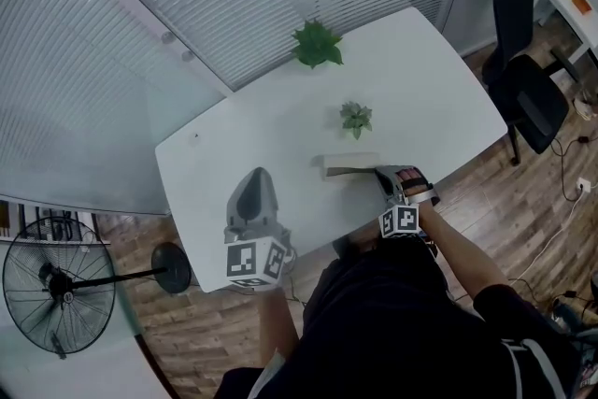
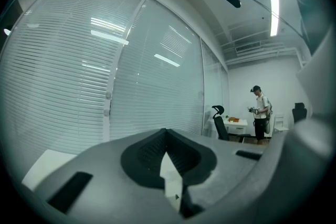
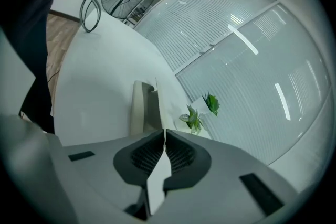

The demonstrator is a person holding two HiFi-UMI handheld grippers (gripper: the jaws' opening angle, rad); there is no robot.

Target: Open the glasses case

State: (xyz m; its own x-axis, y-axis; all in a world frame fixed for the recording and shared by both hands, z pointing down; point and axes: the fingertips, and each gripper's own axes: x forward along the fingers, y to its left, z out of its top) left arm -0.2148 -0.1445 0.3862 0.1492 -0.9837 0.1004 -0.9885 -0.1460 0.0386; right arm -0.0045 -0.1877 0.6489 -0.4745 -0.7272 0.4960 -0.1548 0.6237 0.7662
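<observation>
Right gripper [image 3: 164, 132] is clamped, apparently on the thin lid edge of the glasses case [image 1: 350, 165], which lies on the table [image 1: 280, 107]. Left gripper [image 1: 255, 177] is closed and empty, well apart. Suggest pinning the base with it, then lifting the lid slowly along the hinge arc.

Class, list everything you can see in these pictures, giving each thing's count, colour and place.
table: one, white, centre
glasses case: one, beige, table's near side
plants: two, green, far edge and mid-table
fan: one, black, floor at left
office chair: one, black, right of table
distant person: one, white top, far end of room
left gripper: one, grey, over table's near edge, shut, empty
right gripper: one, grey, shut on glasses case's thin edge
</observation>
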